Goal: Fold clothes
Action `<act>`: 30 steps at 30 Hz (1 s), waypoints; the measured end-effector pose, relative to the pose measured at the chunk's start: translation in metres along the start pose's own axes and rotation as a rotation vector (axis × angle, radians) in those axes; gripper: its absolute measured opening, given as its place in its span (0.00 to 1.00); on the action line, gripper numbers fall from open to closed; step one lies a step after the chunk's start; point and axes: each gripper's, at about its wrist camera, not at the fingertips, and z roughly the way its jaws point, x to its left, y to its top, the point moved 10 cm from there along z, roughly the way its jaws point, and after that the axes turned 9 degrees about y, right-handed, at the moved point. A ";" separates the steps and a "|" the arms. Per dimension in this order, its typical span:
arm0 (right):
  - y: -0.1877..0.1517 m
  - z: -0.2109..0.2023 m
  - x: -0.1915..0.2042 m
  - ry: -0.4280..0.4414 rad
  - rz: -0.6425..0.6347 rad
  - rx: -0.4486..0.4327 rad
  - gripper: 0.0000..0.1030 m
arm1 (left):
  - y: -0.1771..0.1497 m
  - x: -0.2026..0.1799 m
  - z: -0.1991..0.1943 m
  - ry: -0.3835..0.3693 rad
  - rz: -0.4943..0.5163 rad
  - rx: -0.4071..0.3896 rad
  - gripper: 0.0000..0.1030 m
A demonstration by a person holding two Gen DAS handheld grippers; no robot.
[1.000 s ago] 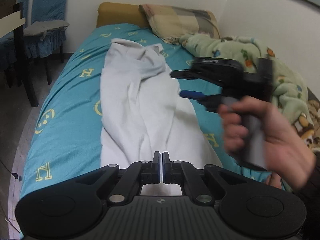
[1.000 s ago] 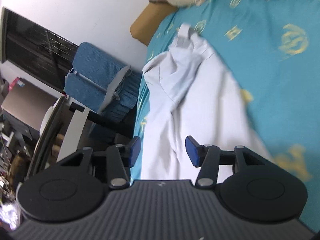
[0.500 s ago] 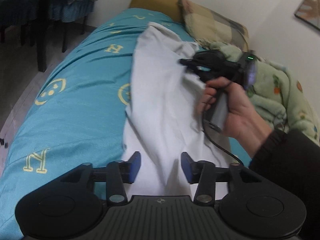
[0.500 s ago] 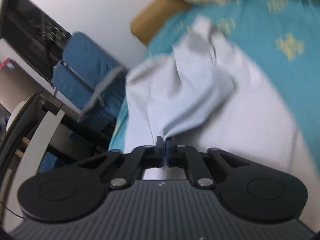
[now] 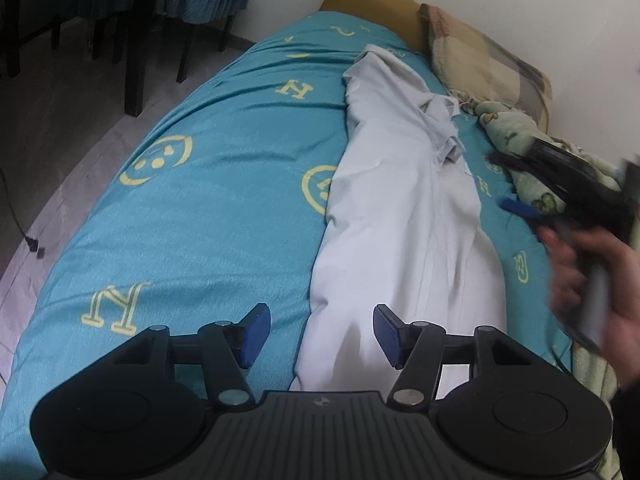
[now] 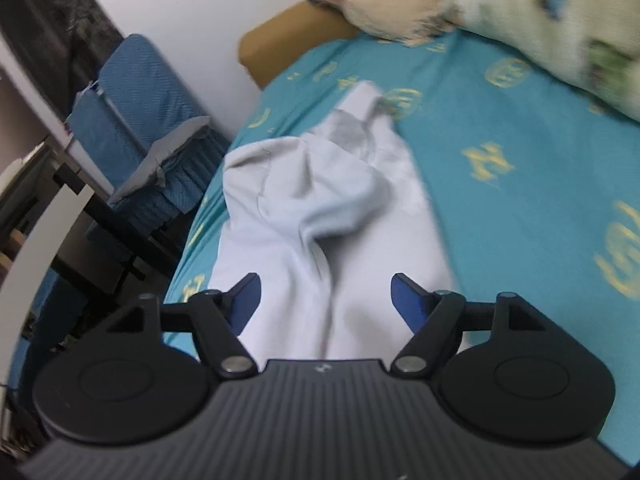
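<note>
**Both tools open over a half-folded white garment**

Left tool (image 5: 318, 334) stands with jaws apart above the near end of the white garment (image 5: 400, 216); its jaws have just been opening, cloth lies under the gap, pads not pressing on it. Right tool (image 6: 324, 300), held in a hand (image 5: 592, 280) and blurred in the left view, is also spread wide, jaws just opened, nothing pinched; garment below.

Garment lies lengthwise down the bed (image 5: 200, 200), on the teal sheet, narrowed into a long strip with one side lapped over the middle. Far end bunches near the pillow (image 5: 480, 52); a loose flap sticks out on the blanket (image 5: 536, 168) side.

Handling, as judged: thin, soft, light cloth, no stiffness, will sag and drag its layers; sheet looks slick, so the strip may slide when pulled. Best hold seems the near hem corners, pinching all layers together, or the bunched far end to bring it over.

Chairs (image 5: 192, 4) stand beyond the bed's left side.
</note>
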 end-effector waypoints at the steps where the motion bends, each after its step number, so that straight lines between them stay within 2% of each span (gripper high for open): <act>1: -0.007 -0.020 -0.001 0.000 0.022 0.002 0.71 | -0.002 0.001 0.001 0.006 -0.008 0.015 0.59; 7: -0.099 -0.119 -0.027 -0.027 0.247 0.047 0.72 | -0.017 0.002 0.008 0.038 -0.015 0.091 0.62; 10: -0.162 -0.141 -0.058 -0.098 0.415 0.097 0.72 | -0.027 0.000 0.016 0.066 -0.001 0.134 0.62; 12: -0.180 -0.148 -0.071 -0.121 0.493 0.086 0.67 | -0.032 -0.001 0.017 0.079 0.011 0.145 0.63; 15: -0.184 -0.145 -0.066 -0.135 0.445 0.103 0.69 | -0.038 -0.005 0.016 0.056 0.019 0.168 0.63; 18: -0.190 -0.141 -0.057 -0.121 0.404 0.129 0.66 | -0.045 -0.007 0.014 0.020 0.008 0.198 0.57; 20: -0.197 -0.138 -0.050 -0.071 0.421 0.170 0.52 | -0.051 -0.005 0.012 0.014 -0.015 0.223 0.34; 22: -0.206 -0.139 -0.047 -0.059 0.433 0.194 0.38 | -0.056 -0.001 0.009 0.013 -0.033 0.241 0.24; 25: -0.211 -0.142 -0.044 -0.087 0.411 0.188 0.36 | -0.061 -0.001 0.007 0.021 -0.031 0.257 0.25; 30: -0.222 -0.140 -0.030 -0.106 0.331 0.213 0.36 | -0.068 -0.008 0.005 0.013 0.011 0.282 0.43</act>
